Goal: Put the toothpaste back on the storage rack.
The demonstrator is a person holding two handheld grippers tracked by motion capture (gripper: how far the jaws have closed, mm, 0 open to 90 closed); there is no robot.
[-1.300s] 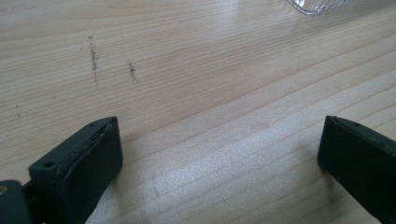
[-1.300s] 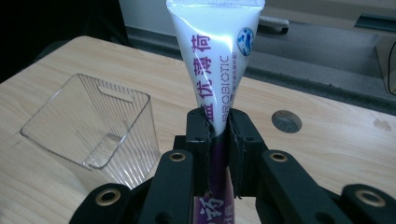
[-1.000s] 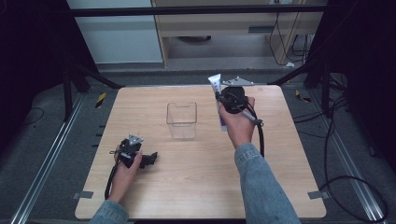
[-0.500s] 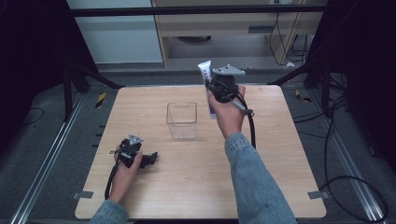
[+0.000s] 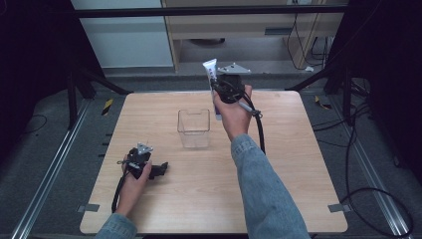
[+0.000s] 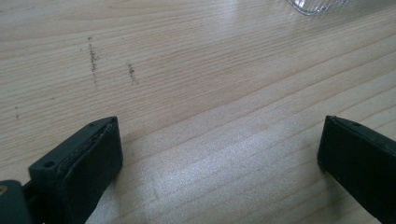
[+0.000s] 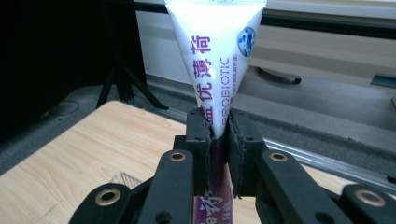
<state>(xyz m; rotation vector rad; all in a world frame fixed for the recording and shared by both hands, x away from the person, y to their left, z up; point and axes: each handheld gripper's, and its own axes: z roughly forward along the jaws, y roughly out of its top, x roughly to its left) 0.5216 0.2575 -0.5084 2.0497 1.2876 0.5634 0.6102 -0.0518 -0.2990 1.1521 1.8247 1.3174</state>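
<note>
1. Your right gripper (image 5: pixel 218 89) is up off the table at the far edge, jaws clamped tight on a white-and-purple tube (image 5: pixel 211 74).
2. From the right gripper view, that tube (image 7: pixel 218 60) stands nearly upright between the pads, flat crimped end on top, purple lower body dropping below the jaws. Printed on it is "PROBIOTIC", with a small blue round mark beside it.
3. Your right hand (image 5: pixel 234 112) wraps the gripper body, and the black cable (image 5: pixel 260 132) trails back along your denim sleeve (image 5: pixel 263 194).
4. Over to your left gripper (image 5: pixel 160 169): it rests low on the wooden table (image 5: pixel 298 164) near the front left, your left hand (image 5: pixel 132 177) on it.
5. Left gripper view confirms it: jaws spread wide, bare wood between them, a few dark scuff marks (image 6: pixel 93 58) on the grain ahead.
6. Clear plastic box (image 5: pixel 193 128) sits mid-table, upright, open top, nothing visible inside. It is well apart from your left gripper and just to the left of your right forearm.
7. One corner of that box (image 6: pixel 317 5) peeks in at the top of the left gripper view.
</note>
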